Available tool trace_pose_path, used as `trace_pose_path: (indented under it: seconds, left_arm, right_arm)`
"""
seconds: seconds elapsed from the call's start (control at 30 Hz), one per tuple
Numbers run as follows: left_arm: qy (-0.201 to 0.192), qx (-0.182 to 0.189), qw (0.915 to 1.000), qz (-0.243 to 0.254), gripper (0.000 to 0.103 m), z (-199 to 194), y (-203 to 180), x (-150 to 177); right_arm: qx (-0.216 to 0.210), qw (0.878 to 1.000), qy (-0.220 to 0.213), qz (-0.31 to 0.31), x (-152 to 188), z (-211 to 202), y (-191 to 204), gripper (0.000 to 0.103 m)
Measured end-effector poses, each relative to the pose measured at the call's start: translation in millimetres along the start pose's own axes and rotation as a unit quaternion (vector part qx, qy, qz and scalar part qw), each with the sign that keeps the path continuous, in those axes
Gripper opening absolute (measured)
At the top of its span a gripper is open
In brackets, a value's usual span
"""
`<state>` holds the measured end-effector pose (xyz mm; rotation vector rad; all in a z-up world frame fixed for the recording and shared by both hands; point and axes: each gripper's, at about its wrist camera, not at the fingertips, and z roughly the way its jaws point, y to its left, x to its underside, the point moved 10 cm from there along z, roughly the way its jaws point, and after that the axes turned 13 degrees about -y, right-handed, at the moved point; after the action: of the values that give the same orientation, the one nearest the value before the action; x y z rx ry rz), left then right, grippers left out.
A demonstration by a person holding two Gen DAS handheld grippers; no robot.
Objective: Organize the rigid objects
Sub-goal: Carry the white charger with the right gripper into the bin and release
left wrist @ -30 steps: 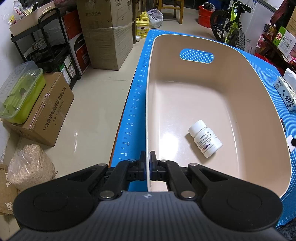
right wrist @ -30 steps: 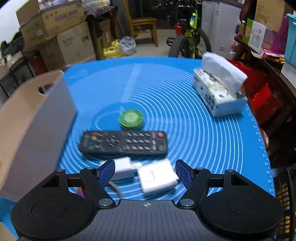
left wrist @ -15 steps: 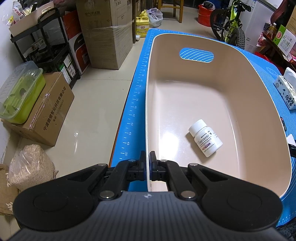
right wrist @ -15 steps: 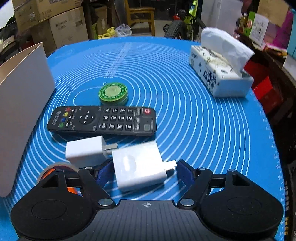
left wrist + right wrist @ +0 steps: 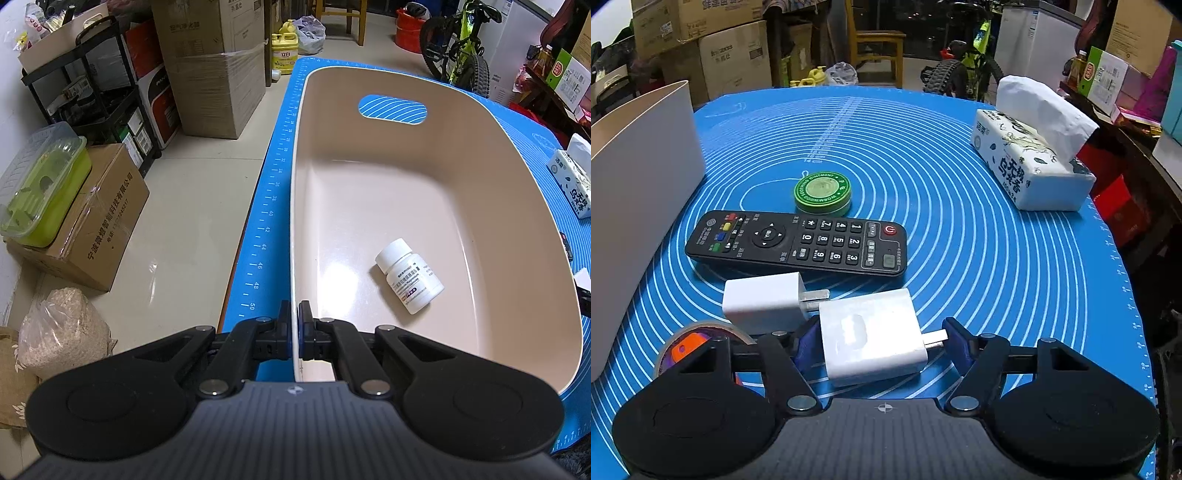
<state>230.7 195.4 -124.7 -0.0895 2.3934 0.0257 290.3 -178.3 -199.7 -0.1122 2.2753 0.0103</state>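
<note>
A: Left fingers (image 5: 294,325) pinch the bin (image 5: 369,192) rim. Right?

B: My right fingers (image 5: 879,338) are spread around the charger (image 5: 871,338). Its prong nearly touches the right one; closing could twist it against the smaller charger (image 5: 764,304) just left.

My left wrist cam sits low at the bin (image 5: 517,206) near rim, looking along its length, floor clutter to the left. My right wrist cam is close over the blue mat (image 5: 997,258), facing across it. Shared: the bin wall (image 5: 639,206), mat (image 5: 266,229), tissue pack (image 5: 570,184) (image 5: 1030,166), bicycle behind.
</note>
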Motion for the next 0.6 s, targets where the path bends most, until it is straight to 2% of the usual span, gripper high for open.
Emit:
trace_pose_path:
  seconds: [0.2,0.33,0.6]
  left_arm:
    - [0.0,0.0,1.0,0.0,0.005,0,0,0]
    - [0.0,0.0,1.0,-0.002,0.005,0,-1,0]
    - [0.0,0.0,1.0,-0.003,0.005,0,-1,-1]
  right_arm:
    - [0.016,0.999,-0.027,0.013,-11,-14,-11,0.071]
    - [0.017,0.998,-0.061,0.01,-32,-29,-9,0.071]
    - [-0.029,0.991,-0.132,-0.013,-90,-64,35,0.071]
